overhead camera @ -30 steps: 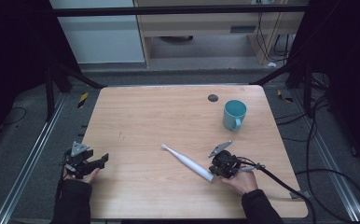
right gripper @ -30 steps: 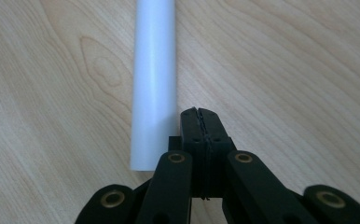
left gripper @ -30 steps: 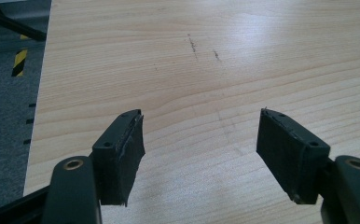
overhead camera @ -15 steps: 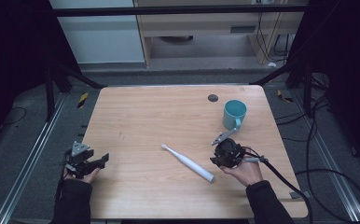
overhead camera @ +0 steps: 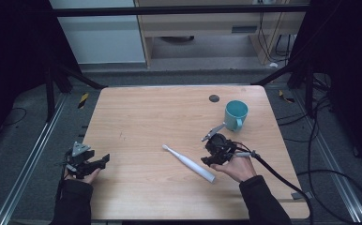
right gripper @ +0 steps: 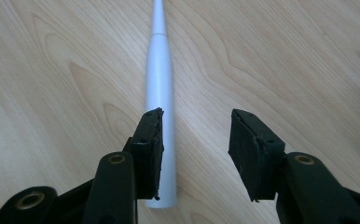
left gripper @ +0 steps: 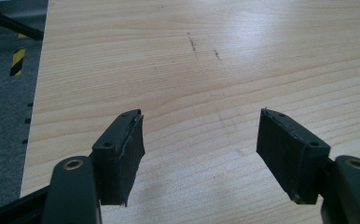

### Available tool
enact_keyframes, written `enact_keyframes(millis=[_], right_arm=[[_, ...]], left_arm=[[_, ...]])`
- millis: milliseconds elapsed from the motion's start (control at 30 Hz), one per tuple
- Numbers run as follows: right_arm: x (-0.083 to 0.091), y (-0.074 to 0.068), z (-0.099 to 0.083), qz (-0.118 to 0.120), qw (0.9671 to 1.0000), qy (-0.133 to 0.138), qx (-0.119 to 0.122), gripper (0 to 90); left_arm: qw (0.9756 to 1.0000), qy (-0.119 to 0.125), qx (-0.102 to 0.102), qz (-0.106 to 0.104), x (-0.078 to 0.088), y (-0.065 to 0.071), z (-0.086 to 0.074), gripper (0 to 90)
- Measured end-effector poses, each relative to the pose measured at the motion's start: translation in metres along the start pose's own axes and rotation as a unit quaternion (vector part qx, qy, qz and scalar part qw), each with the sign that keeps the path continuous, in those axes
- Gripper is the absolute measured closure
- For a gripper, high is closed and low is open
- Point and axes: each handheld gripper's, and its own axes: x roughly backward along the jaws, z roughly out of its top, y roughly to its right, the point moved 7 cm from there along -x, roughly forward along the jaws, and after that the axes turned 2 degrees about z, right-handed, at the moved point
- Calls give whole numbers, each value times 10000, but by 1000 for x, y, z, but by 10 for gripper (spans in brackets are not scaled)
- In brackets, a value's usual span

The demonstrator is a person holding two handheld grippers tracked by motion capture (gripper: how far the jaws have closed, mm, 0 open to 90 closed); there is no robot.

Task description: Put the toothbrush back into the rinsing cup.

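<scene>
The slim white electric toothbrush [overhead camera: 189,162] lies flat on the pale wooden table [overhead camera: 141,112], near its middle. The right gripper [right gripper: 196,140] hovers over the handle end, its jaws just having been opening, nothing between them; the handle sits under one jaw, off-centre. If it closes like that, I think the round handle could roll or skid away. The left gripper [left gripper: 200,144] rests open and empty at the table's left edge.

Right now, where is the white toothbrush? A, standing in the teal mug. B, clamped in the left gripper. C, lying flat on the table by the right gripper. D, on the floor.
C: the white toothbrush lies flat on the wooden table, beside the right gripper, whose jaws stand apart with nothing between them.
</scene>
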Motion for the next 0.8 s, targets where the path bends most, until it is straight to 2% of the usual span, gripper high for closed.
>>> enact_keyframes(millis=[67,233,333,400,633,700,767,800], right_arm=[[-2,-2,3,-43,10000,-27,35,522],[-9,-9,9,116,9999,-11,23,506],[-16,-7,8,44,9999,-147,-2,507],[-19,-10,8,123,9997,-200,-16,516],[-20,-11,10,224,9997,-133,-39,517],[-20,-10,12,201,9997,-107,-11,517],[-19,-10,15,45,9998,-141,149,511],[-19,-11,20,65,9998,-102,162,512]], left_arm=[[10000,-4,3,-2,0,0,0,313],[10000,-23,1,-6,0,-2,-1,312],[10000,-45,14,-5,-1,-3,-2,311],[10000,-42,13,-3,0,-2,-2,311],[10000,-18,-29,19,-1,-1,-2,309],[10000,-20,-48,31,-1,-1,-2,310],[10000,-36,-77,43,-1,-2,-2,311],[10000,-37,-82,42,-1,-1,-2,311]])
